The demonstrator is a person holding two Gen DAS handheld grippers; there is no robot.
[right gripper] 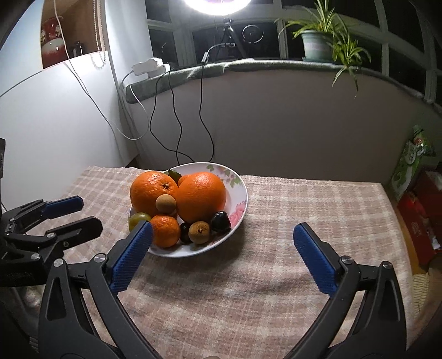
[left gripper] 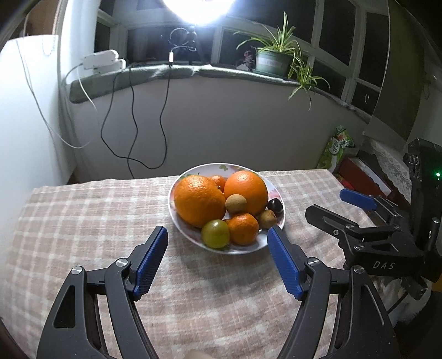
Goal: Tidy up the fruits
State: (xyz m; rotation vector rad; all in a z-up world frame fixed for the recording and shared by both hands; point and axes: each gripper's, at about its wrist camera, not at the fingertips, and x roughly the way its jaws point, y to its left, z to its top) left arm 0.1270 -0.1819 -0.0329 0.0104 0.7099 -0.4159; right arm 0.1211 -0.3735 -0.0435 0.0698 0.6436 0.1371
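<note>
A table under a beige checked cloth point(left gripper: 83, 221) fills the lower half of both views. Behind it runs a curved wall with a padded sill, where a potted plant point(left gripper: 272, 59) stands at the right and black cables hang down at the left. A bright lamp point(left gripper: 197, 8) glares at the top.

A white plate point(right gripper: 237, 193) with a flower print sits on the cloth near the table's far edge, and all the fruit lies in it. Two large oranges point(left gripper: 197, 200) take up the back, touching side by side. In front of them a small brown fruit point(left gripper: 235, 203) rests in the gap between the two. Along the near rim lie a green fruit point(left gripper: 215, 233), a mandarin point(left gripper: 243, 229), another brown fruit point(right gripper: 199, 232) and a dark glossy fruit point(right gripper: 220, 221).

The left gripper point(left gripper: 218, 234) hangs over the cloth just short of the plate, its blue pads wide apart with nothing between them. The right gripper point(right gripper: 222, 230) hangs beside it to the right, its jaws spread wide and holding nothing; its left pad point(right gripper: 132, 255) overlaps the plate's near rim in the view.
</note>
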